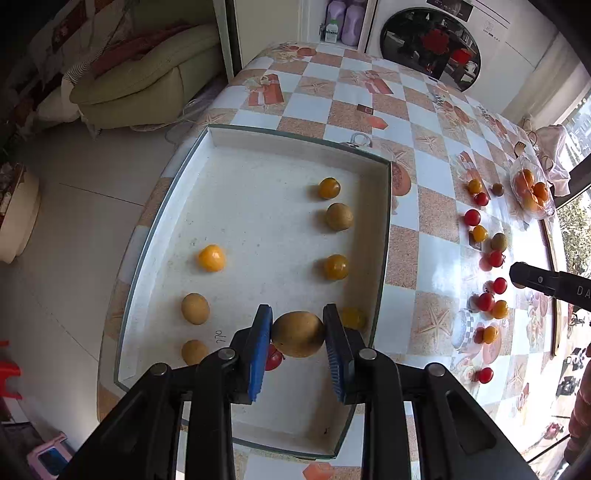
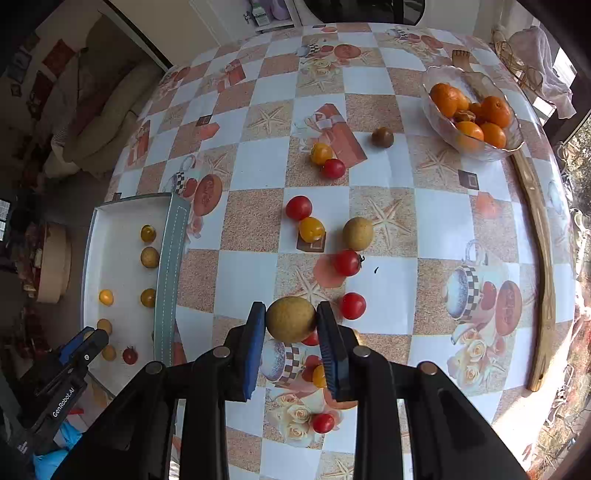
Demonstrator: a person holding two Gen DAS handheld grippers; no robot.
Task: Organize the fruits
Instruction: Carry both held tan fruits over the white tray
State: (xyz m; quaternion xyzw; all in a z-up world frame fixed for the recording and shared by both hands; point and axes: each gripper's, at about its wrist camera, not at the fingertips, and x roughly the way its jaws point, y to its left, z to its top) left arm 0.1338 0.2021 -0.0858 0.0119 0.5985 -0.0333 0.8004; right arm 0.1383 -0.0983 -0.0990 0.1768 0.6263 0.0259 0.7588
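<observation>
Tray [image 2: 168, 258] on the worktop's [image 2: 388, 206] left edge.
Loose fruits [image 2: 347, 262] lie right of it; bowl [image 2: 511, 147] far right, behind them.

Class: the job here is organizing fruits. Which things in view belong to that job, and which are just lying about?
Part of the job:
- left gripper with its tan fruit
- right gripper with its tan fruit
- white tray
- loose red tomatoes
- loose yellow tomatoes

Just lying about:
- glass bowl of oranges
- wooden stick
- purple bottles
</observation>
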